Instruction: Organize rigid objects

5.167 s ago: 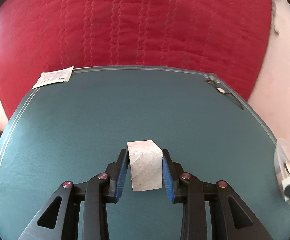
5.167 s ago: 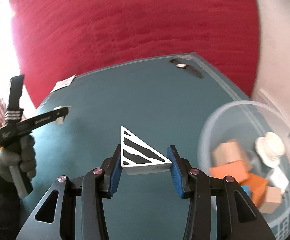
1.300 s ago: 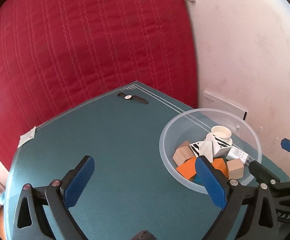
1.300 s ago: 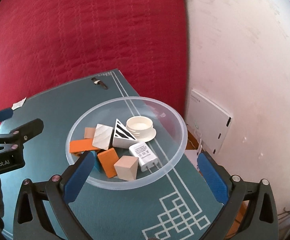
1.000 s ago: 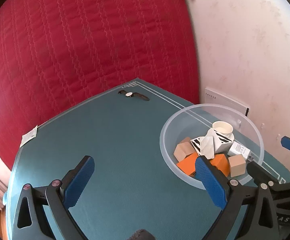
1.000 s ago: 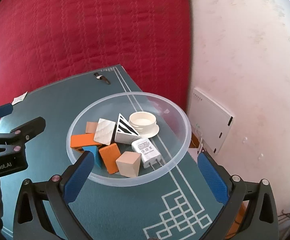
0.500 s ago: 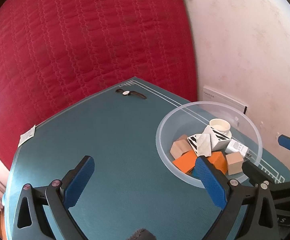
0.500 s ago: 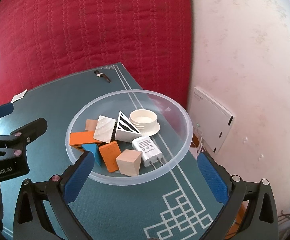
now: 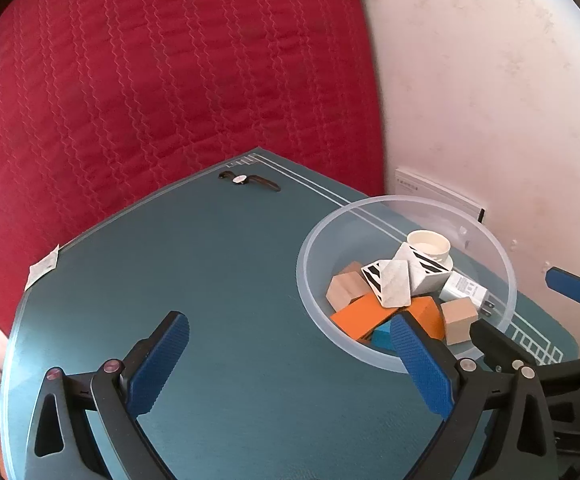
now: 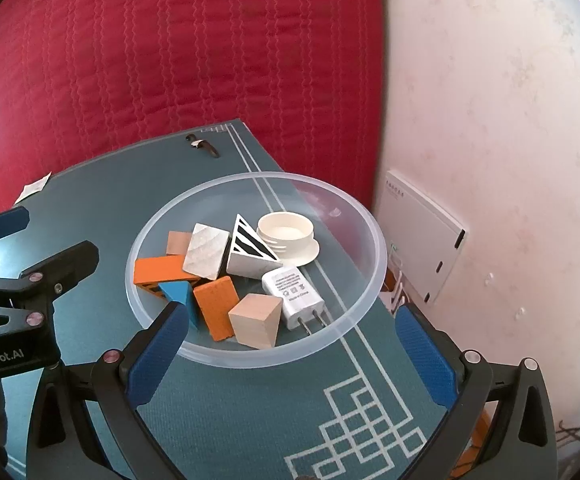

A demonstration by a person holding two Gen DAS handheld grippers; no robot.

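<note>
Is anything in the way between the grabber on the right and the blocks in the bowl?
Nothing visible is. The right gripper is open and empty above the near rim of the clear bowl, and the wooden cube lies uncovered.

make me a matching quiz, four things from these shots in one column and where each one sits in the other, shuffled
Things:
1. wristwatch
2. white charger
3. paper slip
4. white panel

Places:
A. in the clear bowl
B. against the wall, off the table
C. near the table's far corner, outside the bowl
D. at the table's left edge, by the red quilt

Pairs: 1-C, 2-A, 3-D, 4-B
</note>
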